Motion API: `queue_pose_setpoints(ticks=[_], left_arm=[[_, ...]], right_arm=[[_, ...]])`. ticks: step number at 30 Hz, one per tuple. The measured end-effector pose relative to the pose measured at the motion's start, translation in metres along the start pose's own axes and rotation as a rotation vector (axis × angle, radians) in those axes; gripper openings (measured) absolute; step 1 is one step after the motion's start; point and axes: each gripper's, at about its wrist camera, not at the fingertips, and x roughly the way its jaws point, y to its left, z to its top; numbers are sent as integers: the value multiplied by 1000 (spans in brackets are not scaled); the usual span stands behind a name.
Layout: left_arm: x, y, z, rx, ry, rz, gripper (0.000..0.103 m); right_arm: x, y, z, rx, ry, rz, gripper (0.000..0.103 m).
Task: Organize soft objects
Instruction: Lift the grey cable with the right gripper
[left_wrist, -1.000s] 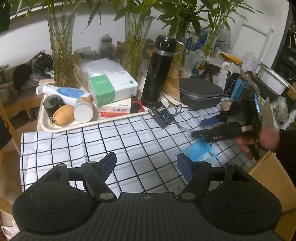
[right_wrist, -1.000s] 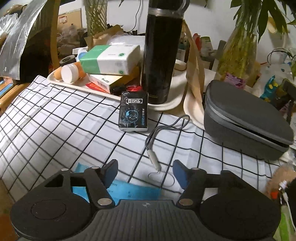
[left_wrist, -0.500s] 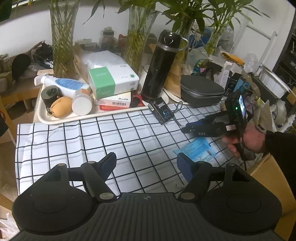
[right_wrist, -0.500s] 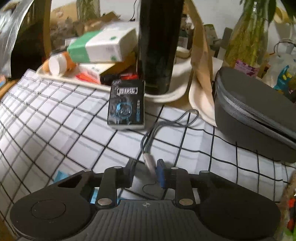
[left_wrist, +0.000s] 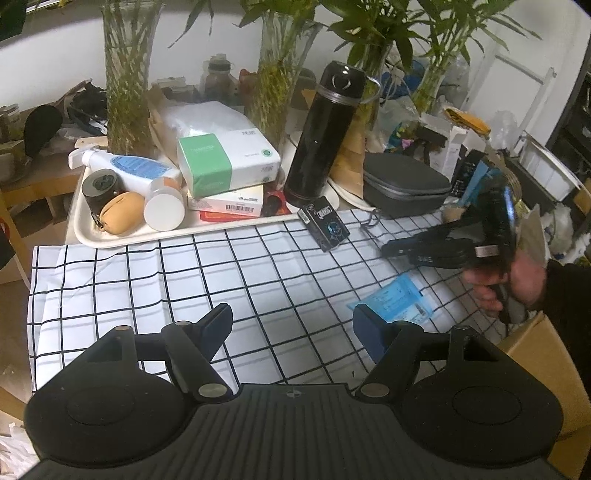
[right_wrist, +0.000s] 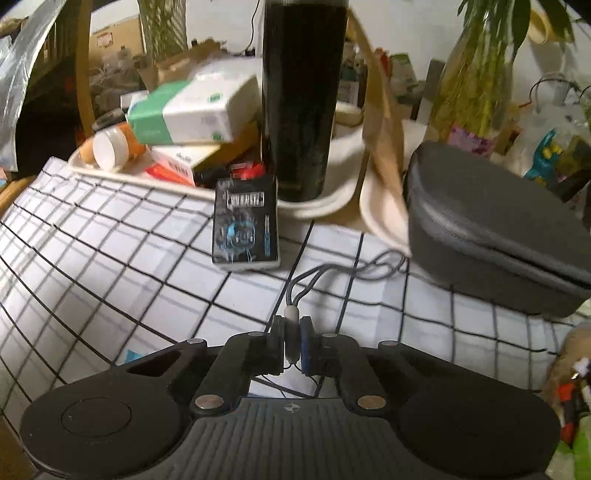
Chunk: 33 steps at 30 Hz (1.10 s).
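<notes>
Pinching the cord right at its white toggle, the right gripper is clamped on it low over the checkered table. From there the cord runs away toward the grey case, so I'd guess any pull has to follow that line. The left gripper hangs wide open and empty, well off to the side, so the right one's clearly nearer.

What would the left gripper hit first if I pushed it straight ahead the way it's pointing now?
Most likely the checked tablecloth: the left gripper is open, angled down at bare cloth. Nothing stands in that line before the cloth. The white tray lies further on, though depth is hard to judge through the fisheye.
</notes>
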Motion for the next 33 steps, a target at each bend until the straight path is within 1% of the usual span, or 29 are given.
queue_pose_setpoints(ticks=[6, 8, 14, 16, 20, 26, 33], left_arm=[[1, 5, -2, -41, 7, -9, 71], [-1, 6, -2, -51, 8, 1, 71], [-14, 3, 1, -43, -8, 39, 71], [-21, -2, 5, -40, -22, 28, 71], [-24, -15, 13, -22, -14, 20, 71], [-24, -38, 29, 8, 4, 52, 72], [-13, -67, 51, 67, 31, 89, 72]], right_arm=[[-35, 5, 7, 11, -67, 3, 10], [-48, 8, 10, 3, -89, 5, 10], [-92, 13, 15, -3, -168, 9, 10], [-106, 14, 13, 7, -190, 14, 10], [-124, 21, 3, -3, -196, 7, 10], [-144, 29, -13, -1, -205, 11, 10], [-165, 24, -26, 49, -232, 9, 10]])
